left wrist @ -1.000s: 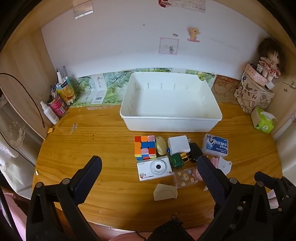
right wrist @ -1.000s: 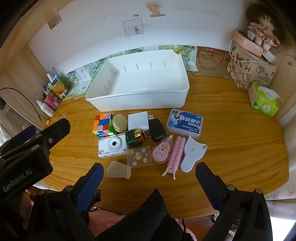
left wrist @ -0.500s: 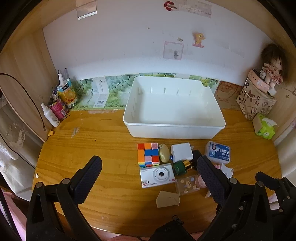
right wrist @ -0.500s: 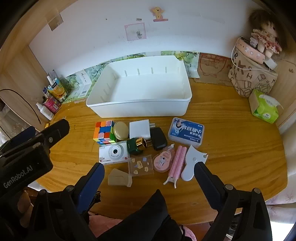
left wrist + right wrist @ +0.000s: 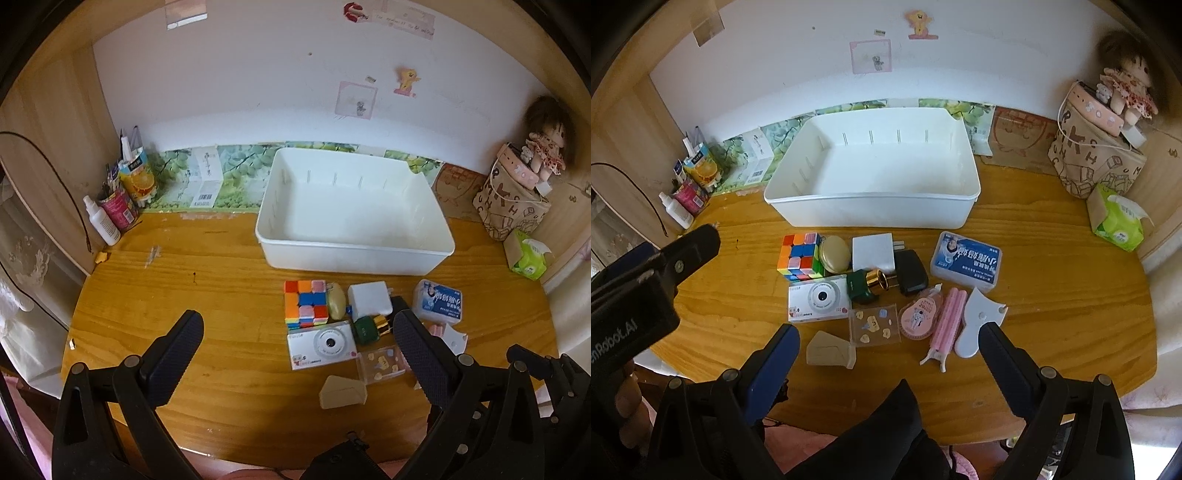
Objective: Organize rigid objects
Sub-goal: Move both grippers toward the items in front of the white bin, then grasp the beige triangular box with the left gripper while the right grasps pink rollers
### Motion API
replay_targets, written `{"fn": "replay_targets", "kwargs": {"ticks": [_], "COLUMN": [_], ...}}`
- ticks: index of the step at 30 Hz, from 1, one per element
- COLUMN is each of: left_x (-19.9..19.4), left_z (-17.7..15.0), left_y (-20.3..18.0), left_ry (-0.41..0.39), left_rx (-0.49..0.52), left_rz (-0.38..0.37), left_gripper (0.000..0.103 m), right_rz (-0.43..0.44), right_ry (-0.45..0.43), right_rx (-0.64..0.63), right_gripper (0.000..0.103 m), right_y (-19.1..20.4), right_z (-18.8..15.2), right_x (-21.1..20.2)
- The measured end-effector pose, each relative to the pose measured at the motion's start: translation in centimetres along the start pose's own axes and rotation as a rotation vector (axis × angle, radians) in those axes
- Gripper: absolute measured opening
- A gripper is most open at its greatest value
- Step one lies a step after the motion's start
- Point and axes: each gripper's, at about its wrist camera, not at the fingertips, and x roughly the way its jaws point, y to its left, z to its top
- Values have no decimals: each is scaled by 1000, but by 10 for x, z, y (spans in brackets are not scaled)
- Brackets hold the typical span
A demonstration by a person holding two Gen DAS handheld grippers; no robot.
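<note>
An empty white bin (image 5: 354, 254) (image 5: 871, 212) stands at the back of the wooden desk. In front of it lie several small items: a colour cube (image 5: 799, 254), a white toy camera (image 5: 818, 301), a white charger (image 5: 872, 253), a blue-labelled box (image 5: 966, 260), a clear sticker case (image 5: 874, 325) and a pink comb (image 5: 947, 323). My left gripper (image 5: 297, 334) hovers open above the desk's front, the cube (image 5: 306, 303) and camera (image 5: 323, 349) between its fingers' line of sight. My right gripper (image 5: 888, 341) is open too, just short of the sticker case. Neither holds anything.
Bottles and a juice carton (image 5: 138, 177) crowd the left back corner. A patterned bag with a doll (image 5: 1097, 155) and a green tissue pack (image 5: 1117, 219) stand at the right. The left gripper's body (image 5: 635, 299) shows at the right wrist view's left edge.
Both grippers have drawn back and up a little from the desk, so the bin and the items sit lower and smaller in view. Both stay open; no item has moved.
</note>
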Motion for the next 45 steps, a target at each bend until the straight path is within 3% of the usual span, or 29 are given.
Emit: {"fn": "replay_targets", "kwargs": {"ticks": [13,19,33,45], "left_x": [7,23,66,103], "left_z": [-10,-16,-46,-65], "left_y": [42,43,17,-1], "left_ry": [53,121,344,489], "left_rx": [37,75,135,115], "left_rz": [54,26,-76,-70], "left_gripper": [102,102,102,102], "right_rz": [25,14,-54,-33], "right_ry": [81,119,263,312], "right_rx": [-2,48,264,453], "right_gripper": [98,98,98,97], "right_y": [49,57,17,-38], "right_z": [-10,-21,-66,-78], "right_x": [19,28,44,71]}}
